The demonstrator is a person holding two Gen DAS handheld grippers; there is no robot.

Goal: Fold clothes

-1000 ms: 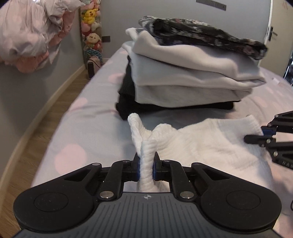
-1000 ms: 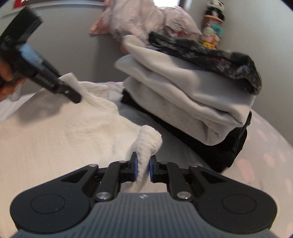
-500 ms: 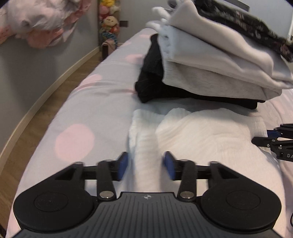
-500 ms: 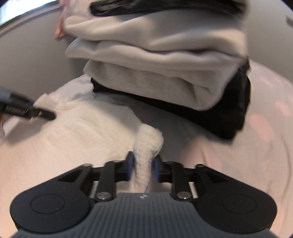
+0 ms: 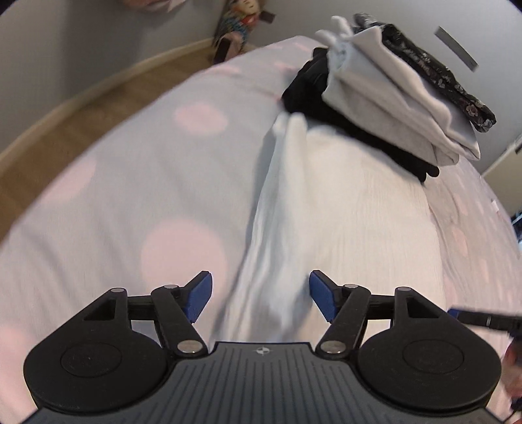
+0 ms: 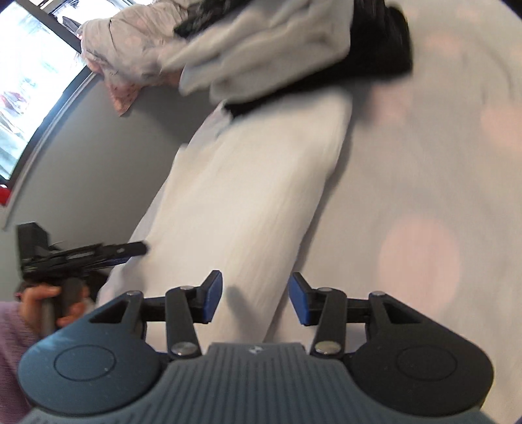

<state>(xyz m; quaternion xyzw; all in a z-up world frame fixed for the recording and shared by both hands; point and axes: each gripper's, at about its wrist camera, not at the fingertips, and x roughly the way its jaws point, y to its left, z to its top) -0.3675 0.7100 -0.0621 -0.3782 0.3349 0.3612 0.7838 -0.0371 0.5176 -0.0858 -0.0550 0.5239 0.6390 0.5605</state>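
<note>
Both jaws opening, nothing pinched: left gripper [image 5: 260, 299] wide, right gripper [image 6: 255, 298] narrower, over the white garment [image 5: 326, 208] lying flat on the bed [image 5: 130, 182] beside the folded stack [image 5: 391, 98], likely releasing a finished fold.

1. White garment [image 5: 342, 208]: near end hidden under the left gripper's body; weave smeared by motion blur.
2. Stack of folded clothes [image 6: 277, 49]: top cut off by the frame edge in the right wrist view, layers blurred together.
3. Right gripper [image 5: 483, 318]: only a dark finger tip shows at the left wrist view's edge; jaws not readable there.
4. Plush toy [image 5: 238, 19]: head cropped, details too small.
5. Hand [image 6: 42, 303] on the left gripper's handle: partly hidden, sleeve cut off.
</note>
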